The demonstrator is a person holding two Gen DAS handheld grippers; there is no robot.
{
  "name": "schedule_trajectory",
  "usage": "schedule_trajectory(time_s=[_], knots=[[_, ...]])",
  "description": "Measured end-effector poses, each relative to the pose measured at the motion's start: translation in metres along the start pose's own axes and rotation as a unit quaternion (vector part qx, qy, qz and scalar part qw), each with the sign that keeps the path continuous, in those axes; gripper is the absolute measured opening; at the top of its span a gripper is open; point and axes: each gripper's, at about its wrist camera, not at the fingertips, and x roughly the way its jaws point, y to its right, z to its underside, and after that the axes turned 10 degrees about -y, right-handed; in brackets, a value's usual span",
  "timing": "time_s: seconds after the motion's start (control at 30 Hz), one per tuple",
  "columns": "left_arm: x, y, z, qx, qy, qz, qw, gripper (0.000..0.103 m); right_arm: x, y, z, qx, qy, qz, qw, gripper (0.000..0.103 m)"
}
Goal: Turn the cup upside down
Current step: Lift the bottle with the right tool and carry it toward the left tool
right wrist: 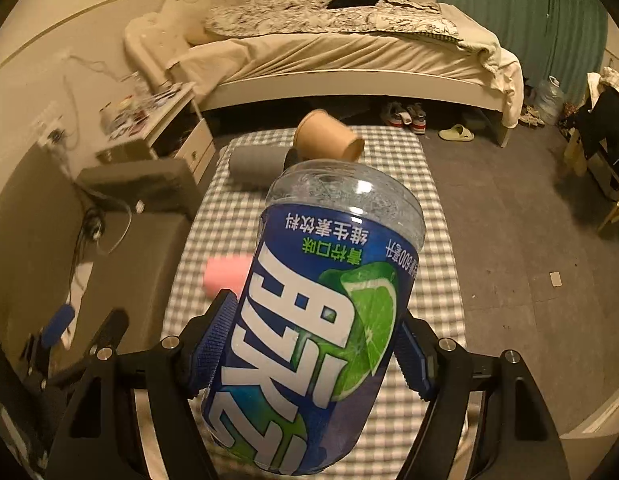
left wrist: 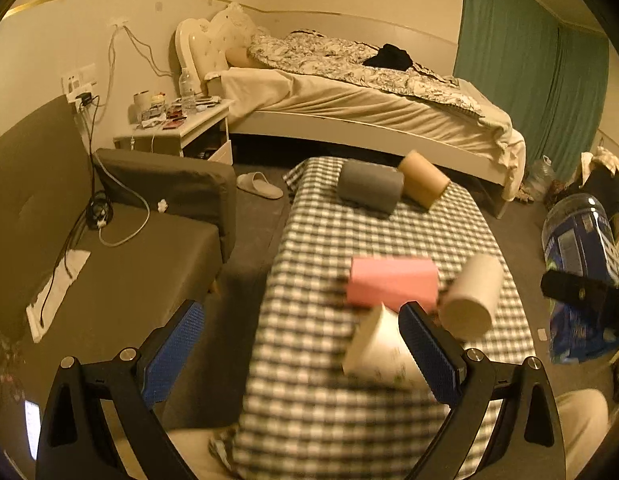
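Observation:
Three paper cups are on the checkered table (left wrist: 309,400). A brown cup (left wrist: 423,184) lies on its side at the far end. Right of a pink block (left wrist: 391,286), a cream cup (left wrist: 471,298) appears tilted and blurred. A white printed cup (left wrist: 379,346), also blurred and tilted, sits just inside the right finger of my left gripper (left wrist: 301,312). That gripper is wide open and holds nothing. My right gripper (right wrist: 315,312) is shut on a blue-labelled plastic bottle (right wrist: 317,320), held above the table. The brown cup (right wrist: 327,140) shows beyond the bottle.
A grey roll (left wrist: 369,190) lies beside the brown cup. A dark sofa (left wrist: 109,272) stands left of the table, with a nightstand (left wrist: 181,128) and a bed (left wrist: 349,100) behind it. The bottle (left wrist: 577,240) hangs at the table's right side. Open floor (right wrist: 509,240) lies to the right.

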Motion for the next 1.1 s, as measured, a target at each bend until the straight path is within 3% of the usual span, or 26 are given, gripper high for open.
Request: schedule_trajectory(time_s=[0.2,0.4,0.73,1.0,1.1], knots=[[0.002,0.009,0.041,0.01,-0.017,-0.005,0.9998,0.101,0.012,0.007,0.064,-0.023,-0.018,0.001,1.0,0.073],[0.019,-0.001,0.062,0.003,-0.042,-0.012,0.9991,0.101,0.044,0.015,0.098,-0.025,-0.049,0.005,0.998,0.073],[0.035,0.001,0.061,-0.001,-0.057,-0.01,0.9984,0.101,0.093,0.017,0.106,-0.027,-0.074,0.012,0.997,0.073],[0.037,0.016,0.06,0.02,-0.059,-0.023,0.9978,0.101,0.102,0.032,0.104,-0.002,-0.09,-0.008,0.996,0.074],[0.036,0.021,0.059,0.023,-0.06,-0.024,0.9976,0.101,0.1,0.036,0.105,0.01,-0.093,-0.025,0.995,0.079]])
